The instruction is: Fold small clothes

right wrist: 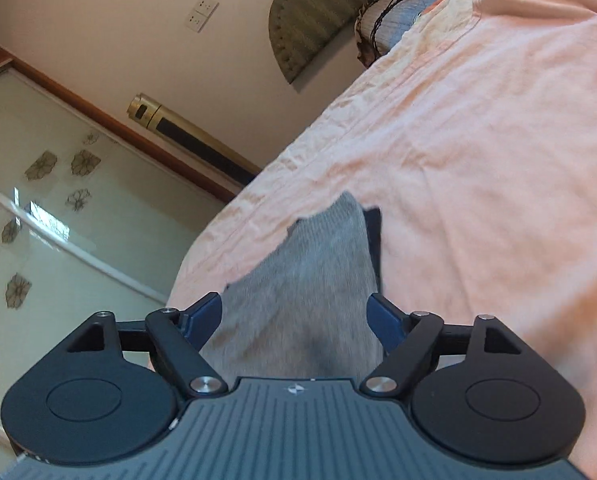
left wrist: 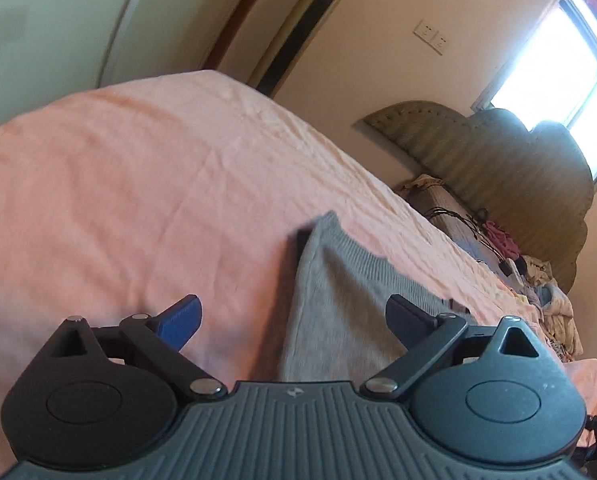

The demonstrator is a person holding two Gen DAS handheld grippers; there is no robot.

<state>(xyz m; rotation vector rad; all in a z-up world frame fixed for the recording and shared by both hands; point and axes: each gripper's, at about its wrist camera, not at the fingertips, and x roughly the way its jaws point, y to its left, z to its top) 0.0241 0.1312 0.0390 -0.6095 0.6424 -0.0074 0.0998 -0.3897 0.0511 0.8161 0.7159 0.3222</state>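
The grey garment [left wrist: 338, 300] lies on the bed's pink sheet [left wrist: 138, 200], far from the green headboard [left wrist: 518, 168]. The left tool [left wrist: 294, 316] has its fingers spread wide, the garment between them. The right tool [right wrist: 296, 316] is also spread wide above the garment [right wrist: 310, 280].
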